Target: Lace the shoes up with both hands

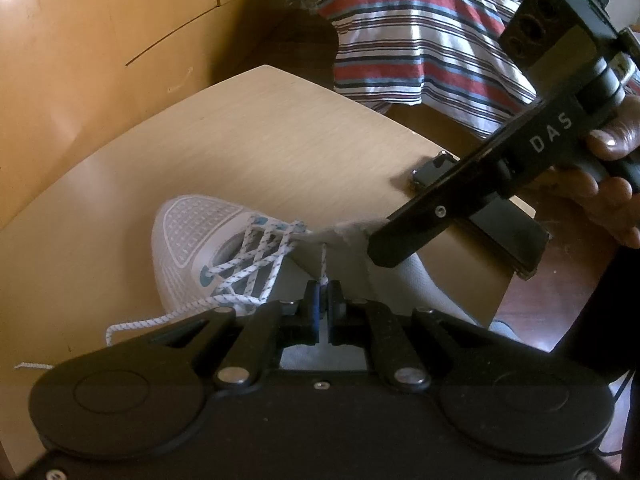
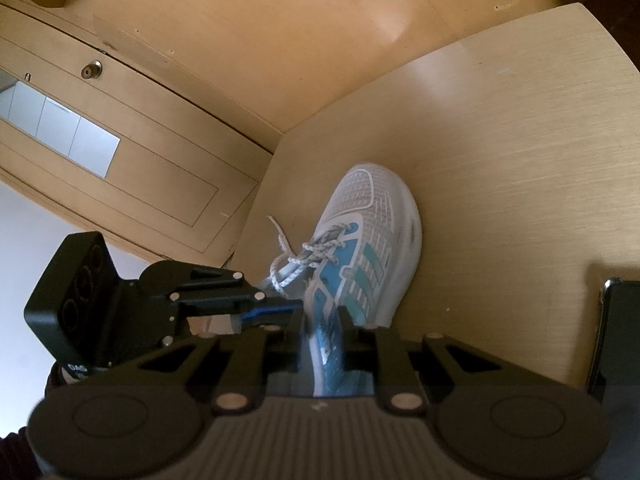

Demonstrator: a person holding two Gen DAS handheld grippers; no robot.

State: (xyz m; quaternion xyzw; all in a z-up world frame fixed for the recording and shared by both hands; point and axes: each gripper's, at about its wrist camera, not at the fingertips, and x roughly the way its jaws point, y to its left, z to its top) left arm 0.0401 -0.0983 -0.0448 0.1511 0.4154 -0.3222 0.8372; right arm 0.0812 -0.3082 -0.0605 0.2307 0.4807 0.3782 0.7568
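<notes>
Two grippers work on one white shoe [image 1: 188, 240] that lies on the pale wooden table [image 1: 248, 140], toe toward the far side. My left gripper [image 1: 323, 289] is pressed together on a speckled lace [image 1: 323, 264] — the strand rises from between its fingers straight up to the lacing near the shoe's opening. My right gripper [image 2: 322, 320] pinches the shoe's collar on its blue-striped side; the fabric between its fingers is blurred, so I cannot tell how deep the grip goes. In the left wrist view this gripper comes in from the right as a long black bar, and its tip covers the place where it meets the shoe.

Much of the shoe is hidden. The heel is cut off behind the gripper bodies in both views. A loose lace end [image 1: 132, 324] runs off to the near left over the table, and its tip is too thin to follow.

Around: a dark phone [image 2: 618, 320] lies flat on the table at the right edge, partly under my right gripper. Beyond the table hangs a striped cloth [image 1: 420, 48], and wooden panels [image 2: 240, 40] stand on the far left.
</notes>
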